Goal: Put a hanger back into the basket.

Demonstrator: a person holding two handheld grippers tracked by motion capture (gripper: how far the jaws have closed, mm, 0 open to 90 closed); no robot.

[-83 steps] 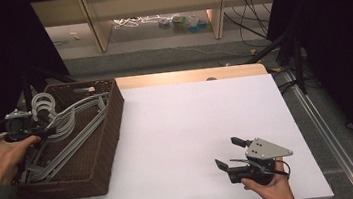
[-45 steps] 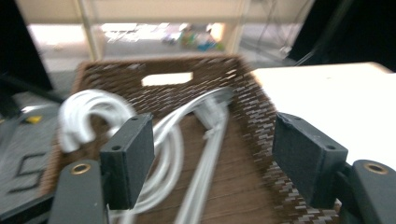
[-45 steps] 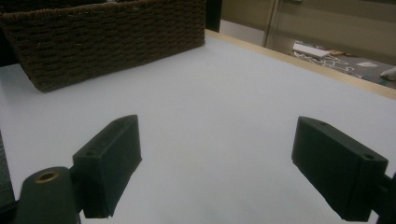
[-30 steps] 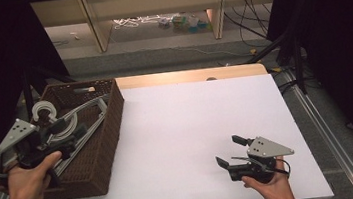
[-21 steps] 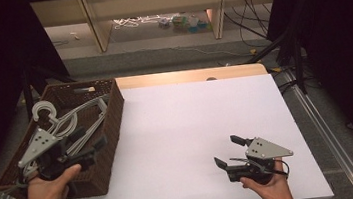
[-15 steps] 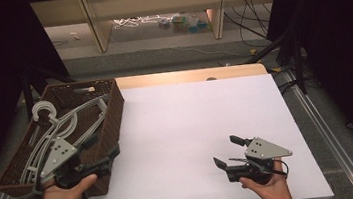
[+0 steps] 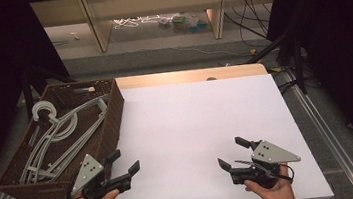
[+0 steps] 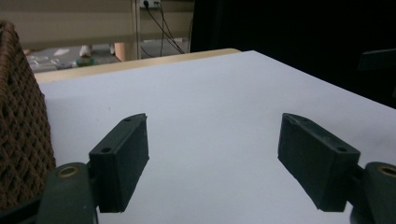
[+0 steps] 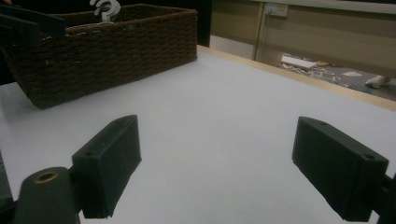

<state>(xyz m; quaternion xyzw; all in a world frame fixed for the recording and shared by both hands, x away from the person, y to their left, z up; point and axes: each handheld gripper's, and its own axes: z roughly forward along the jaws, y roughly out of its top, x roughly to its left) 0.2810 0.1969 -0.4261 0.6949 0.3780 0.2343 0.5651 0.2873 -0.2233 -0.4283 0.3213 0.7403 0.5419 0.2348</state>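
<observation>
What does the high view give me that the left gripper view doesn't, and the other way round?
High view alone: grey hangers lying inside the wicker basket, and both hands with the left gripper and right gripper open over the near edge. Left gripper view alone: a close look between its own spread jaws, nothing held, white top beneath. Shared: the white table and the basket's woven side.
</observation>
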